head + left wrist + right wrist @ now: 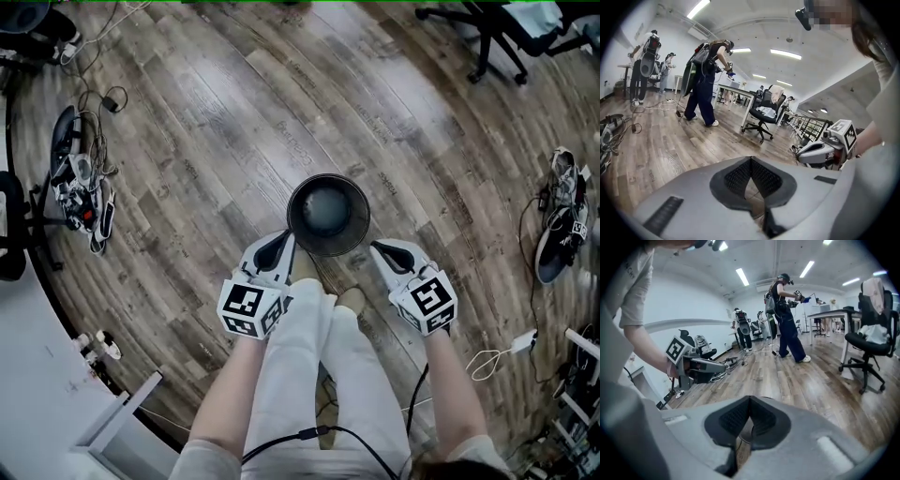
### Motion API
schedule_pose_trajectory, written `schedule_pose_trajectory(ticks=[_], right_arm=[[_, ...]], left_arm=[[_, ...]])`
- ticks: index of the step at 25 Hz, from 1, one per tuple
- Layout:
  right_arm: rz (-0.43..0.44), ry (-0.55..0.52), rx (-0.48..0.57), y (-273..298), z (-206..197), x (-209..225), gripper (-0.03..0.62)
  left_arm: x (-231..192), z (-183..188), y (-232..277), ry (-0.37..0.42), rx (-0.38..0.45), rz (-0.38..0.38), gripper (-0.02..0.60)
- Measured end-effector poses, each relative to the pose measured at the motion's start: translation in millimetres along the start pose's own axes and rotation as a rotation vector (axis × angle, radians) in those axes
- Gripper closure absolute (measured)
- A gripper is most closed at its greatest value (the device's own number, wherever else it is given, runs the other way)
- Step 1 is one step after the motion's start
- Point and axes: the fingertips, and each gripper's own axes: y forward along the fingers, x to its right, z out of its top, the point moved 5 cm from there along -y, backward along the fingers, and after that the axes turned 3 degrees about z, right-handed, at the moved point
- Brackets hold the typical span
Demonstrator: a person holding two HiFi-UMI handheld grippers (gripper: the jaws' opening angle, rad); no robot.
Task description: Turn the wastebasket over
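The black wastebasket [328,214] stands on the wooden floor just ahead of the person's feet. From above it is a dark round shape with a thin pale edge, and I cannot tell which end faces up. My left gripper [286,240] is at its near left side and my right gripper [377,248] at its near right side. Both are shut with nothing between the pads. In the left gripper view the shut left gripper [751,160] shows only floor beyond it, with the right gripper [808,152] off to the side. The right gripper [750,399] looks past the left gripper [719,365].
Cables and gear [80,178] lie on the floor at the left, shoes and a charger [562,220] at the right. An office chair [487,28] stands far right. A white desk edge [56,375] is near left. A person with a backpack rig [705,84] stands by a desk.
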Motion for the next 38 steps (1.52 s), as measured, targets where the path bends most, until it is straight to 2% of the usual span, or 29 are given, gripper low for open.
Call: schedule_pose_trajectory(ticks=[7,18,31,35,38], right_arm=[[-0.069,-0.020,0.105,-55,60,-23,0.594],[-0.117,0.000,0.210,-142,151,-68,0.594],[-0.163,-0.011,0.376,-246,244,-119,0.594],[-0.164,-0.034,0.408,-274,267,-135,0.595],[-0.170,-0.047,0.423,-293,278,-145,0.595]], left_arm=[[30,55,-44,0.056,0.092,0.003,0.583],[84,155,-118,0.129,0.211,-0.009,0.583],[149,251,-215,0.148,0.353,-0.020,0.583],[161,274,-240,0.182,0.385,-0.028,0.583],[167,285,-256,0.173,0.401,-0.029,0.583]])
